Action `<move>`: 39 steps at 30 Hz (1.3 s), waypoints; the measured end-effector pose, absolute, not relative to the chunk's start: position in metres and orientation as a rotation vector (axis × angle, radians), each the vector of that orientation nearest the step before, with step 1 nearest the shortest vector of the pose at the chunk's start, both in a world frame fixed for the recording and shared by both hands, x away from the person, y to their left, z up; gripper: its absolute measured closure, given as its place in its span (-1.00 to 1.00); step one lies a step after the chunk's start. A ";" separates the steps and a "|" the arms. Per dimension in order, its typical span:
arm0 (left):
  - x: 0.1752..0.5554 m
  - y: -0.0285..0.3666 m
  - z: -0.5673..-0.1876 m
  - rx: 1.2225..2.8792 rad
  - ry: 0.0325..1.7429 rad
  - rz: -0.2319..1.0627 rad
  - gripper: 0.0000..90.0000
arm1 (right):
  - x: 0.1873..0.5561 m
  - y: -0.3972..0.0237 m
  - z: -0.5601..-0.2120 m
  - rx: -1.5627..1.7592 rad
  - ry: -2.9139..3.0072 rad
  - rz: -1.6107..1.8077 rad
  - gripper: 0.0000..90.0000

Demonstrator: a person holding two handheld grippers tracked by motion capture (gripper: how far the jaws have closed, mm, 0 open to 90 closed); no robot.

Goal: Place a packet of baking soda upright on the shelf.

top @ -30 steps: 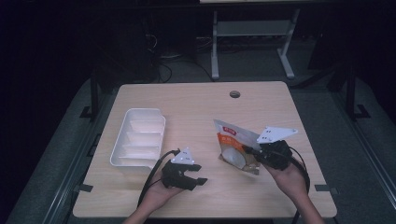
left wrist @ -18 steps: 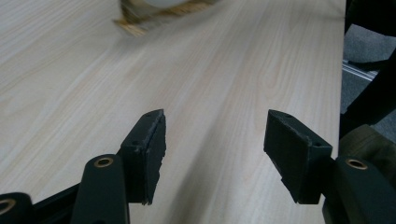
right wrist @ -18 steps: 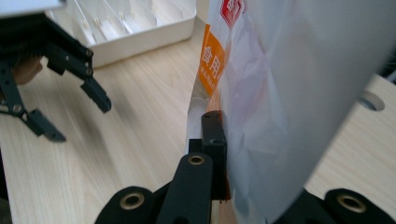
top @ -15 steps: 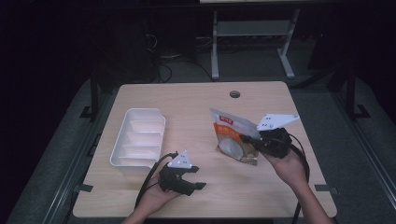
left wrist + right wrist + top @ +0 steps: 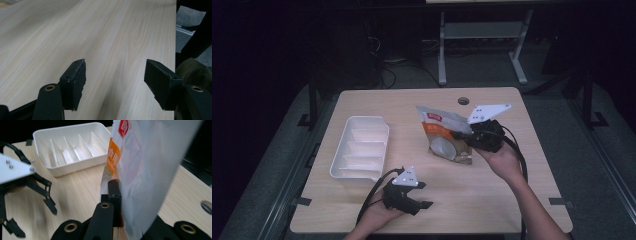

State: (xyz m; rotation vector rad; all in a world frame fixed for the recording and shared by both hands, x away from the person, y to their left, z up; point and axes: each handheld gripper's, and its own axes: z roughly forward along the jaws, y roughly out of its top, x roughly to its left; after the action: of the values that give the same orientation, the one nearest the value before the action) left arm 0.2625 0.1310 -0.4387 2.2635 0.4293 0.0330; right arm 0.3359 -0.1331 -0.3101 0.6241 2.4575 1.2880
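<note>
Right claw [image 5: 460, 135] grips pouch [image 5: 443, 134] beside tray [image 5: 360, 150].

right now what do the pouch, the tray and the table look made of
pouch: looks like glossy plastic film, creased and catching light, printed orange and white.
tray: probably moulded white plastic, smooth, with thin dividers.
table: pale wood-grain top, matte; solid wood or laminate, I can't tell.

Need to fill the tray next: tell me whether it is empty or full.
Empty. The white tray shows bare dividers and bare compartments in the high view and the right gripper view.
</note>
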 end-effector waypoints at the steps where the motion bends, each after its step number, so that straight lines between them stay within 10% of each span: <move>1: 0.262 0.131 -0.439 2.262 0.427 0.031 -0.28 | 0.338 -0.129 -0.309 0.613 2.461 1.288 1.00; 39: 0.262 0.144 -0.442 2.278 0.411 0.057 -0.36 | 0.398 0.008 -0.288 0.343 2.589 1.485 1.00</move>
State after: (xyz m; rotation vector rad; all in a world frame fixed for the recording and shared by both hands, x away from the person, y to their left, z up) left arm 0.2617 0.1435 -0.4416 2.2781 0.4105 0.0574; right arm 0.3983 0.0085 -0.2878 0.3435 2.5885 1.4846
